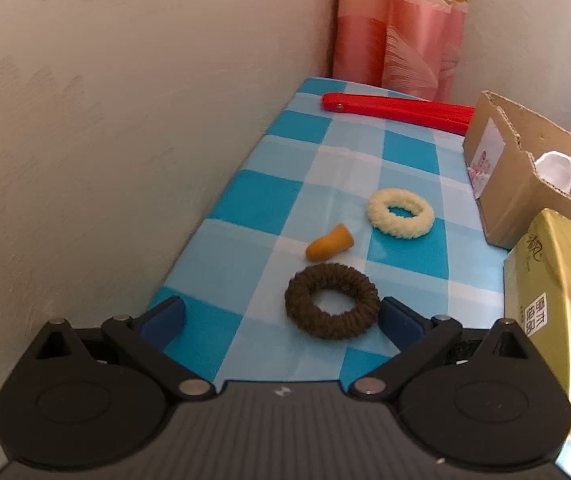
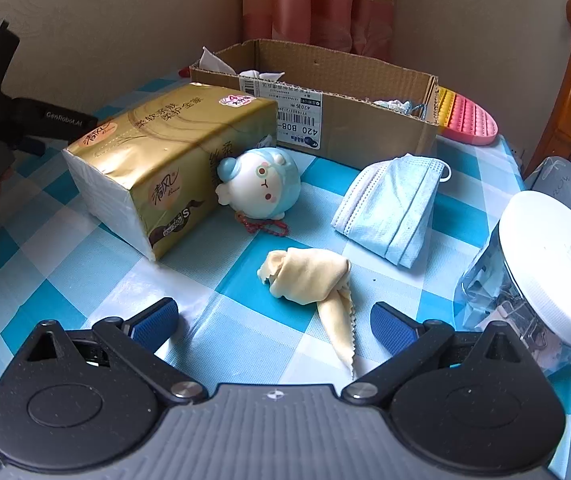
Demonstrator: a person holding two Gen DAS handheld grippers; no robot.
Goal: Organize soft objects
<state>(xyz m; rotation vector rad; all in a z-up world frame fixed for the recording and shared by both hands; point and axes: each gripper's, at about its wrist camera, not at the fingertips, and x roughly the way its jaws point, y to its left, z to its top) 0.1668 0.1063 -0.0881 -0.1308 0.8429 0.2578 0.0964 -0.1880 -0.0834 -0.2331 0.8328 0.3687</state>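
In the left wrist view a brown scrunchie [image 1: 331, 301] lies on the checked cloth, close to the right finger of my open left gripper [image 1: 281, 320]. An orange finger cot [image 1: 329, 243] and a cream scrunchie [image 1: 400, 213] lie further ahead. In the right wrist view my open right gripper [image 2: 273, 322] hovers over a crumpled cream cloth [image 2: 313, 280]. A blue face mask [image 2: 391, 204] and a round white-and-blue plush toy [image 2: 261, 184] lie beyond it. An open cardboard box [image 2: 345, 120] stands behind them; it also shows in the left wrist view [image 1: 521, 184].
A gold tissue pack [image 2: 157, 160] lies left of the toy and appears in the left wrist view [image 1: 557, 304]. A clear jar with a white lid [image 2: 541, 276] stands at right. A red folded fan [image 1: 397, 110] lies at the back. A wall runs along the left.
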